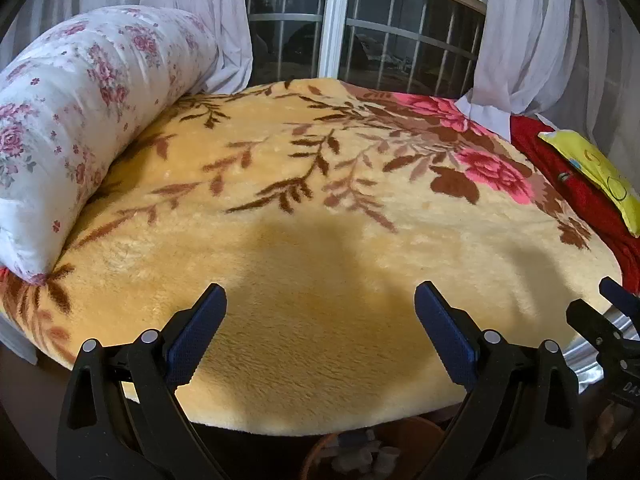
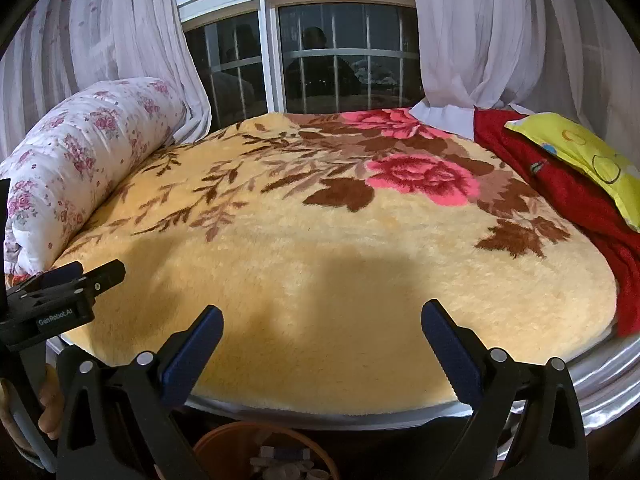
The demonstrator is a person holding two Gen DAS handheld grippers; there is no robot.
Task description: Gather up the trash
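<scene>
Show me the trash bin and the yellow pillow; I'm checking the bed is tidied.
trash bin (image 2: 224, 438), right wrist view, on its orange rim.
yellow pillow (image 2: 580, 156), right wrist view, on its top face.

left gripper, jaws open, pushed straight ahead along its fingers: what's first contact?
Probably the yellow floral blanket on the bed. The left gripper is open and empty, with nothing lying on the plush ahead of it. Depth is unclear; on a flatter path it might skim toward the window.
</scene>
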